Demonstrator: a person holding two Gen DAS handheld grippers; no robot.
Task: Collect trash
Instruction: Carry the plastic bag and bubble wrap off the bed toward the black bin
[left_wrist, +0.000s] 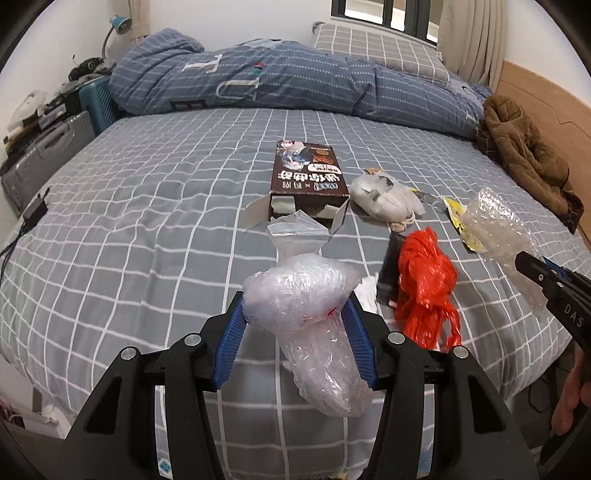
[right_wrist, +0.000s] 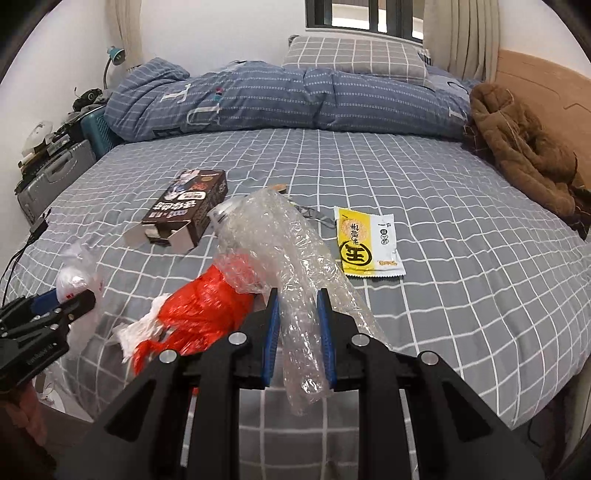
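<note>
Trash: clear plastic bag (left_wrist: 306, 295) is being clamped by left hand-held gripper (left_wrist: 295, 314).
Right hand-held gripper (right_wrist: 297, 314): bubble wrap (right_wrist: 280, 236) is being pinched narrowly.
Advice: both grips are best being kept firm while carried.

Red plastic bag (right_wrist: 207, 306): partly covered in the right wrist view by the bubble wrap (right_wrist: 280, 243) and the right gripper (right_wrist: 298, 302).
Dark flat packet (left_wrist: 389, 266): mostly hidden behind the red bag in the left wrist view; its kind cannot be told.
Yellow sachet (left_wrist: 460, 221): half hidden by the bubble wrap in the left wrist view.
Right gripper in the left wrist view (left_wrist: 532, 266): cut off by the picture's right edge, only one finger seen.
Hand (left_wrist: 570, 402): cut by the right edge, only a blurred part seen.
Clutter on the suitcase (right_wrist: 44, 144): too small to be identified.
Box print (left_wrist: 308, 173): characters not legible.
</note>
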